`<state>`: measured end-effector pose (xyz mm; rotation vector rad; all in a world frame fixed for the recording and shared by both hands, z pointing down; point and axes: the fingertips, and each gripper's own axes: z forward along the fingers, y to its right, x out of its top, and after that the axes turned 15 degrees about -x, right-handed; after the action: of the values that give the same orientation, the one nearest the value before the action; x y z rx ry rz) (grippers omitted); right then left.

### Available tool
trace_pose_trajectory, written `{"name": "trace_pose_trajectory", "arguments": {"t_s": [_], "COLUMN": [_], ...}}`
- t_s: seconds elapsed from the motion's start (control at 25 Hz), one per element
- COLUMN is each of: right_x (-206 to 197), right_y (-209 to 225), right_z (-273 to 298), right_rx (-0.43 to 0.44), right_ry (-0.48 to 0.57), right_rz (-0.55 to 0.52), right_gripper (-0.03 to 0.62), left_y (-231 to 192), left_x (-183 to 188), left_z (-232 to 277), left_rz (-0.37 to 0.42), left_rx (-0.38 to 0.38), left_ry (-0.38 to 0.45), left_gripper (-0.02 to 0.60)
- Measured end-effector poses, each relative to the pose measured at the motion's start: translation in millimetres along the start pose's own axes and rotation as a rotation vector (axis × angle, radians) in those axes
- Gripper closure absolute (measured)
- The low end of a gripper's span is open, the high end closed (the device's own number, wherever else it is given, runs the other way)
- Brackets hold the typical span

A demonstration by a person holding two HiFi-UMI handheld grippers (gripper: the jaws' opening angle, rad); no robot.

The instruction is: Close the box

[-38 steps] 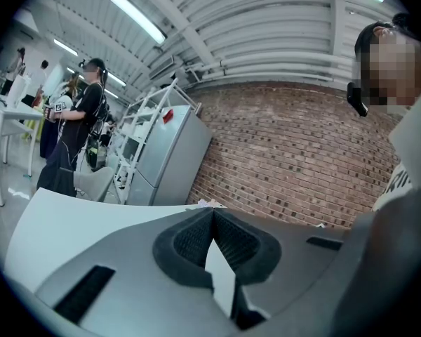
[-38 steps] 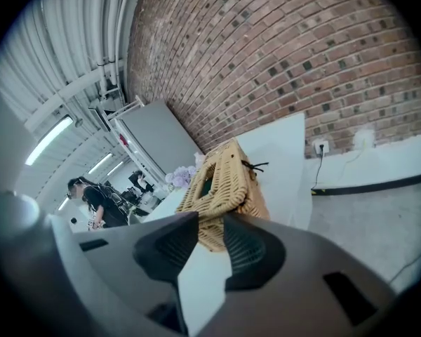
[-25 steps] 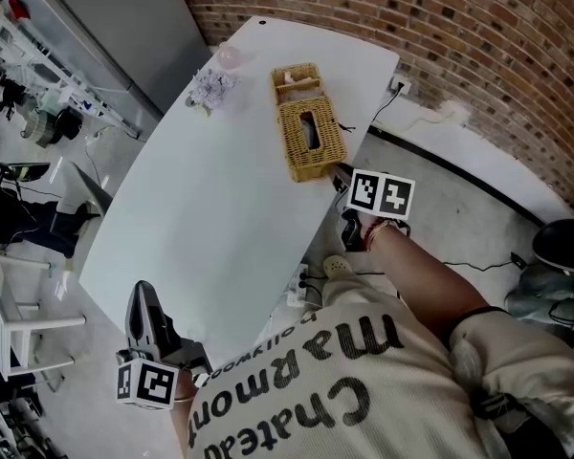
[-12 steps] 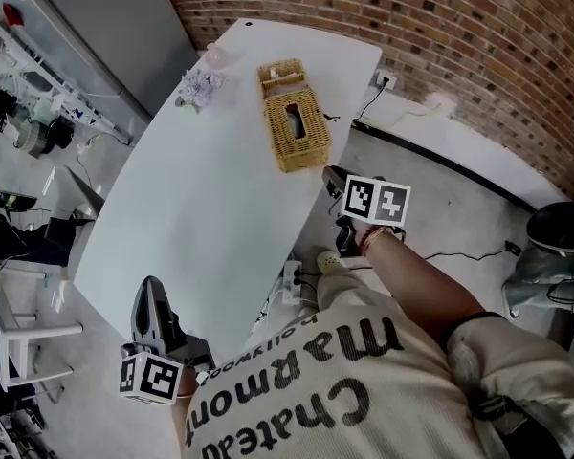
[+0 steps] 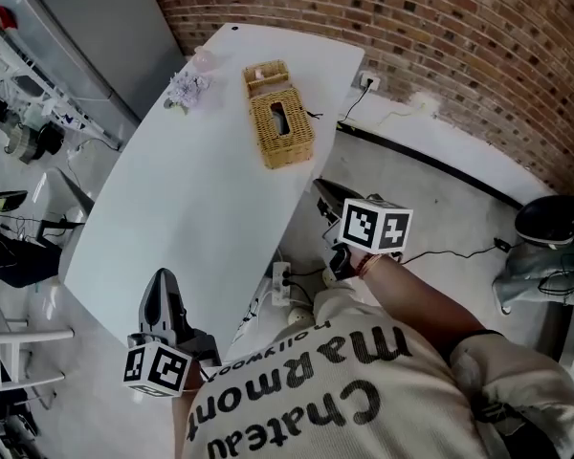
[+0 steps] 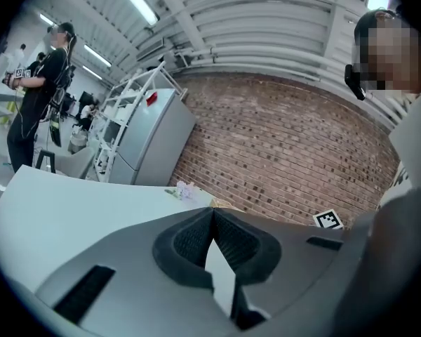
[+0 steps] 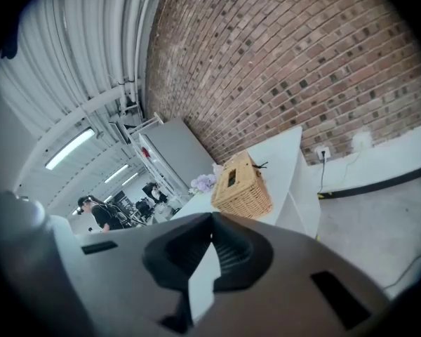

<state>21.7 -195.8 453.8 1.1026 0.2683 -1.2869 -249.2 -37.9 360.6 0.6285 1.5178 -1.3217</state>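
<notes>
Box point(image 5: 280, 127) sits at the far end of the table point(image 5: 182, 218), near its right edge. One wicker box, slot on top. The piece at its far end looks like a flap standing open, but I can't confirm that from here.

Right gripper point(image 5: 321, 191): jaws pressed together, nothing between them. It hangs off the table's right side, over the floor.
Left gripper point(image 5: 162, 283): also clamped on nothing. It's at the near end of the table, well apart from the box.

Key relation: the box lies ahead and slightly left of the right gripper, and far ahead and to the right of the left. Right is clearly nearer. In the right gripper view the box point(image 7: 242, 186) sits just above the jaw tips, so that gripper is already roughly lined up. The box's long axis runs away from the person, roughly along the table.

My read is that the closing reach hasn't started, and neither gripper touches the box. The right should go in, towards the far end.

Count: 1 box, 1 table, 2 grippers, 1 flower bunch point(image 5: 184, 90) left of the box.
</notes>
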Motion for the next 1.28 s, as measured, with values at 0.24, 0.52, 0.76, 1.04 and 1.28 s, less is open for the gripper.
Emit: {"name": "trace_pose_trajectory", "arguments": {"t_s": [0.24, 0.52, 0.76, 1.04, 1.28], "right_x": [42, 99, 113, 116, 122], "right_y": [-21, -38, -35, -15, -2], "right_z": [-29, -50, -57, -65, -72], "right_rx": [0.084, 0.124, 0.183, 0.241, 0.276], "right_ry": [0.131, 0.254, 0.244, 0.198, 0.181], "right_rz": [-0.054, -0.251, -0.316, -0.360, -0.386], "right_gripper": [0.600, 0.595, 0.595, 0.595, 0.595], "left_y": [13, 37, 68, 104, 128], "left_x": [-2, 11, 9, -7, -16], "left_z": [10, 24, 26, 23, 26], "left_rz": [-0.001, 0.028, 0.027, 0.019, 0.026], "left_rx": [0.029, 0.075, 0.131, 0.189, 0.219], "left_ry": [0.031, 0.105, 0.140, 0.166, 0.178], "left_gripper": [0.584, 0.584, 0.584, 0.584, 0.584]}}
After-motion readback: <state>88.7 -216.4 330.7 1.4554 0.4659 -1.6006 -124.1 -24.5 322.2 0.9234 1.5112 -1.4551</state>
